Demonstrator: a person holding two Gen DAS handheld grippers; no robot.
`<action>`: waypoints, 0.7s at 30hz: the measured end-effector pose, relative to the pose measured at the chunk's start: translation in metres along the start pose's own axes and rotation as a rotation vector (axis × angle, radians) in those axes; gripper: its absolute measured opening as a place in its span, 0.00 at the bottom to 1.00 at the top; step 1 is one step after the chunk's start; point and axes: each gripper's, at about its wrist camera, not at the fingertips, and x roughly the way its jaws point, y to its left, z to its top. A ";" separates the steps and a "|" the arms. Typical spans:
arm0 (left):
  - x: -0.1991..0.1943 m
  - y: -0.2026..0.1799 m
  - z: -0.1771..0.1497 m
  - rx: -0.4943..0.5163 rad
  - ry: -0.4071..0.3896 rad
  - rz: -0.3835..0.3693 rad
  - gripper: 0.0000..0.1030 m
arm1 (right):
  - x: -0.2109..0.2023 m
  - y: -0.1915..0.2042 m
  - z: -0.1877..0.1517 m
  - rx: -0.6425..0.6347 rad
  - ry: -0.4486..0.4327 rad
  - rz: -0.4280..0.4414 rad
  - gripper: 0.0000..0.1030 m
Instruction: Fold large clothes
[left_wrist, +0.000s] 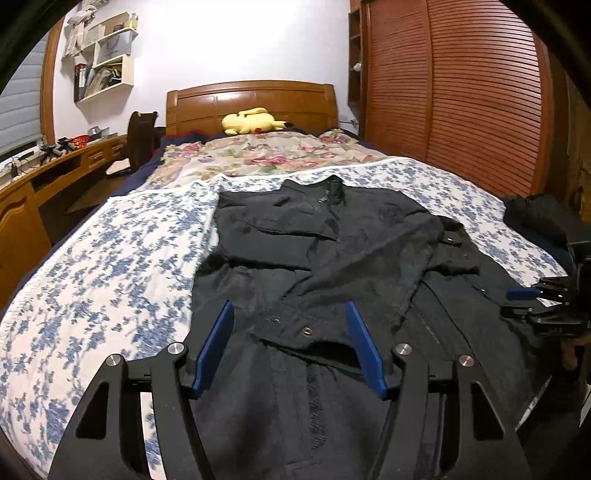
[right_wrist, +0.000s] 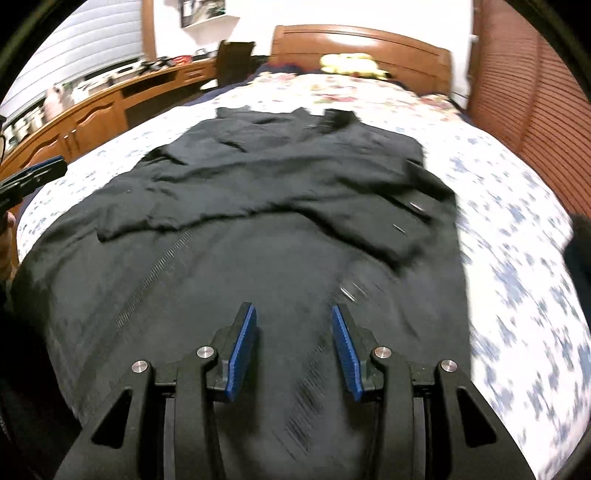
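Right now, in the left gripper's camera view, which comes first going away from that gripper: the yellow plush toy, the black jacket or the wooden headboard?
From the left gripper:
1. black jacket, spread directly under and ahead of it.
2. yellow plush toy, at the bed's far end.
3. wooden headboard, just behind the toy.

Both cams ride on the handheld grippers and look forward along the fingers, tilted down over the foot of the bed (left_wrist: 110, 258) toward the wooden headboard (left_wrist: 251, 101) — so each view has its own blue pads in the bottom foreground, close above the black jacket (left_wrist: 332, 251). The left wrist view sits a bit left with the wardrobe (left_wrist: 461, 103) on its right and catches the right gripper (left_wrist: 524, 295) at the far right edge, while the right wrist view is blurrier and catches the left gripper (right_wrist: 37, 173) at its left edge. Shared stuff: jacket, floral bedspread, headboard, yellow plush (left_wrist: 251, 120), the desk (left_wrist: 66, 166) along the left.
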 end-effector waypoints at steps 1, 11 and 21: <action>-0.001 -0.002 -0.002 -0.004 0.001 -0.013 0.62 | -0.006 -0.006 -0.008 0.014 0.001 -0.012 0.45; -0.009 -0.019 -0.025 -0.003 0.070 -0.054 0.62 | -0.048 -0.038 -0.037 0.085 -0.015 -0.068 0.59; -0.052 0.022 -0.039 -0.061 0.067 -0.032 0.62 | -0.055 -0.052 -0.055 0.098 -0.014 -0.099 0.62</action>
